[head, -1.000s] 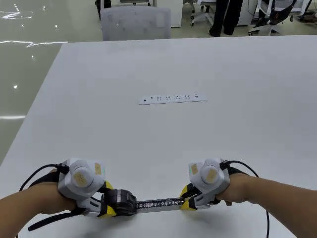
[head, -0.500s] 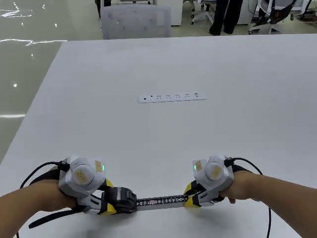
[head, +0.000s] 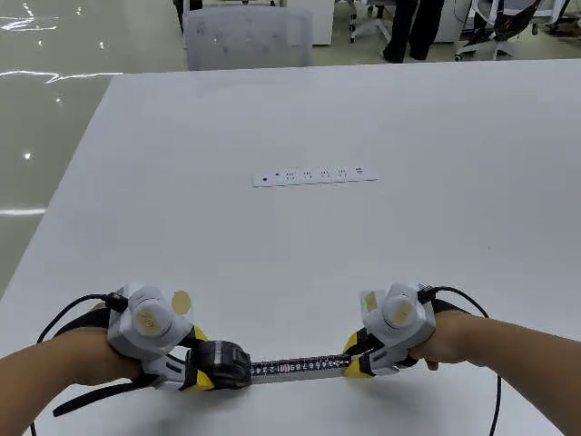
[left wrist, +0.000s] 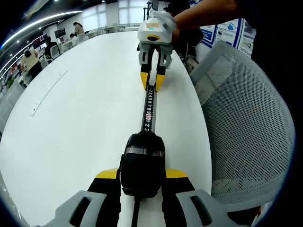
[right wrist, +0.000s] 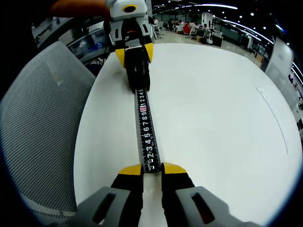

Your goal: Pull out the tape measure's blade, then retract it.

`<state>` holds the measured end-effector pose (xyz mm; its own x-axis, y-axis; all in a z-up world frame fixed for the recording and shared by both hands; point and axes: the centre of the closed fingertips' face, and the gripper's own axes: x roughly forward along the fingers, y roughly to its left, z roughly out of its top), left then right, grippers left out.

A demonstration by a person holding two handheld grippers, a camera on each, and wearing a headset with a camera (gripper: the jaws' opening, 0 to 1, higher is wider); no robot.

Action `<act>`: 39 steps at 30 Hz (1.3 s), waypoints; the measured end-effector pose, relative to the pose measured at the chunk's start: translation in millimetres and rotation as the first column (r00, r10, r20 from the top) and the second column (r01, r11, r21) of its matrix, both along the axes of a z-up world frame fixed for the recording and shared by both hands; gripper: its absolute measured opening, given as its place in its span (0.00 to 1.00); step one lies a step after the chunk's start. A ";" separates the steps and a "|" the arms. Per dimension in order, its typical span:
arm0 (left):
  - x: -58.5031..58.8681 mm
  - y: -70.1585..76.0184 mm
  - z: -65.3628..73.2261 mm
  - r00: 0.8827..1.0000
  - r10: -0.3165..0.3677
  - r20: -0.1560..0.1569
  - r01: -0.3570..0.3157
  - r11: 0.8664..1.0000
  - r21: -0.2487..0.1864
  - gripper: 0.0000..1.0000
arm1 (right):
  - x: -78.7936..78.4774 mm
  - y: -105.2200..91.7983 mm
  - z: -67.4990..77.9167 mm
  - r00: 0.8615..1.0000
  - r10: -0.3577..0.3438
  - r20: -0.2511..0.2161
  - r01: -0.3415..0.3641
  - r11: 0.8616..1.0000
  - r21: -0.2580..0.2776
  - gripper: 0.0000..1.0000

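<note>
On the white table, near its front edge, the left gripper has its fingers clenched on the black tape measure case, while the right gripper has its fingers pinching the tip of the partly drawn blade spanning between them

- Left gripper: rounded white shell, grey fingers, bright yellow tips, tan sticker on top.
- Right gripper: same white shell, same yellow tips, and a tan sticker there too.
- Left cable: black, looping off the shell.
- Strap: black, on the near left.
- Right cable: black, curling off the shell.
</note>
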<state>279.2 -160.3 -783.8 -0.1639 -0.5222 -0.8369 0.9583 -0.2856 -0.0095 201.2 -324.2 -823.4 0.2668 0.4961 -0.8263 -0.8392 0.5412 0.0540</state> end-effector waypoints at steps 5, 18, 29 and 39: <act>-0.3 -0.1 0.2 1.000 0.001 0.000 -0.001 1.000 -0.001 0.30 | -1.6 -2.7 0.3 1.000 -0.001 0.000 0.001 1.000 -0.002 0.12; -1.3 -0.8 0.0 1.000 -0.004 0.000 0.004 1.000 0.003 0.30 | -7.9 -15.6 1.1 1.000 -0.015 -0.005 0.015 1.000 -0.011 0.12; -1.9 -1.4 0.5 1.000 -0.003 0.000 0.003 1.000 0.003 0.30 | -12.3 -21.9 1.0 1.000 -0.019 -0.009 0.019 1.000 -0.020 0.11; -1.8 -1.1 -0.1 1.000 -0.007 -0.001 0.007 1.000 0.008 0.30 | -16.7 -27.2 0.3 1.000 -0.024 -0.007 0.024 0.999 -0.021 0.11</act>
<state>277.4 -161.4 -784.0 -0.1685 -0.5146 -0.8407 0.9564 -0.2919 -0.0131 184.5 -351.4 -823.0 0.2720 0.4723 -0.8384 -0.8255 0.5623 0.0489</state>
